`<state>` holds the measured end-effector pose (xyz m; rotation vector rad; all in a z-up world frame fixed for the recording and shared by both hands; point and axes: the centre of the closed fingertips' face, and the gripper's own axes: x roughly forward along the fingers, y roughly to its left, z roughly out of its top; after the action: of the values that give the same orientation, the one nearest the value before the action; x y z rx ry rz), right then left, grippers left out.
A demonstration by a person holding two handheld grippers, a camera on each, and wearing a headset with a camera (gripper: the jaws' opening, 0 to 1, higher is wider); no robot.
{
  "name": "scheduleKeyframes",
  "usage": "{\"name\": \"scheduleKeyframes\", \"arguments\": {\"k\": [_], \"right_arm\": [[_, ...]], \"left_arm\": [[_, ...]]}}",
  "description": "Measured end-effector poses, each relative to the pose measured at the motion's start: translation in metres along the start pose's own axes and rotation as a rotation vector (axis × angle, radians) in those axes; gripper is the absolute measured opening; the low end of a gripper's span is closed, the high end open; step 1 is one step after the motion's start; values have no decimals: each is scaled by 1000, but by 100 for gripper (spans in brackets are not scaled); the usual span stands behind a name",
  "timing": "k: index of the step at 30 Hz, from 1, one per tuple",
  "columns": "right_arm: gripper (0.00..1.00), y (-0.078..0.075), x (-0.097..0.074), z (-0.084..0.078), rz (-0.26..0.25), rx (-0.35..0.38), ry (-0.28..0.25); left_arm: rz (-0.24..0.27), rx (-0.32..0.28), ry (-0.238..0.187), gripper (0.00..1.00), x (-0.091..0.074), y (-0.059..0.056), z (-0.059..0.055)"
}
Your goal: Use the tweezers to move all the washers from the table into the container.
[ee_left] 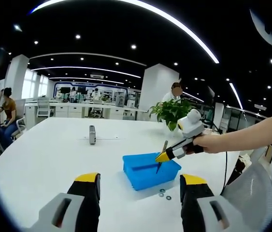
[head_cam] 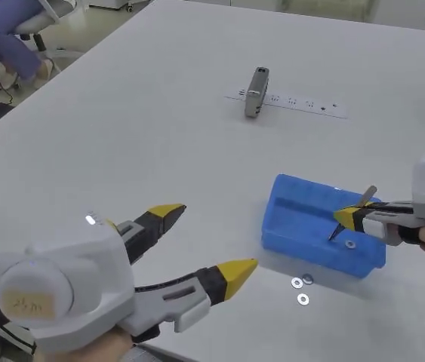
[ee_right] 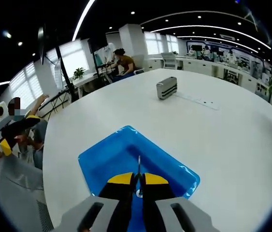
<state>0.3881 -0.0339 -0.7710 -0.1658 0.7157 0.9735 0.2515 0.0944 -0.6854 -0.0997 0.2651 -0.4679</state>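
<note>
We've got the white surface with the blue container sitting on it. Our left gripper hovers spread wide off to the container's left, and the right gripper is pinching the tweezers over the container, tips pointing down into it. One washer lies inside the container, and three more washers sit on the surface just beside its near wall.
</note>
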Motion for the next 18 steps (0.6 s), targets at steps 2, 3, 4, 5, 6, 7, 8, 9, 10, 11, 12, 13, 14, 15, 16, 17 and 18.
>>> {"name": "scheduleKeyframes", "arguments": {"k": [2,3,4,5,6,7,8,9,10,11,12,13,14,15,16,17,18], "right_arm": [[3,0,0,0,-1,-4,-1],[3,0,0,0,0,-5,0],[3,0,0,0,-2,-12,1],[3,1,0,0,-4,-21,-2],[4,1,-1,1,-10,-28,-4],[4,1,-3,1,-13,-29,-10],[4,2,-5,3,-14,-28,-22],[3,3,-7,5,-14,-22,-35],[3,6,-12,8,-10,-14,-61],[3,10,-15,11,-4,-17,-76],[3,16,-20,14,7,-18,-92],[3,20,-23,17,16,-22,-108],[3,28,-28,19,31,-29,-122],[3,33,-32,22,44,-38,-139],[3,39,-35,24,55,-43,-154],[3,46,-39,26,66,-43,-165],[3,51,-41,27,80,-42,-177]], "left_arm": [[0,3,1,67,0,0,0],[0,2,1,67,0,0,0],[-1,2,2,67,0,0,0],[0,3,2,67,0,0,0],[0,3,1,67,0,0,0],[0,2,2,67,0,0,0],[1,2,2,67,0,0,0],[2,3,1,67,0,0,0],[2,2,1,67,0,0,0],[2,1,2,67,0,0,0],[2,2,2,67,0,-1,0],[1,3,2,67,0,-1,0],[0,3,2,67,1,-1,0],[-2,4,5,67,1,-1,0],[-2,4,6,67,1,-1,-1],[-3,8,8,67,1,-2,-1],[-5,10,9,67,1,-2,-1]]}}
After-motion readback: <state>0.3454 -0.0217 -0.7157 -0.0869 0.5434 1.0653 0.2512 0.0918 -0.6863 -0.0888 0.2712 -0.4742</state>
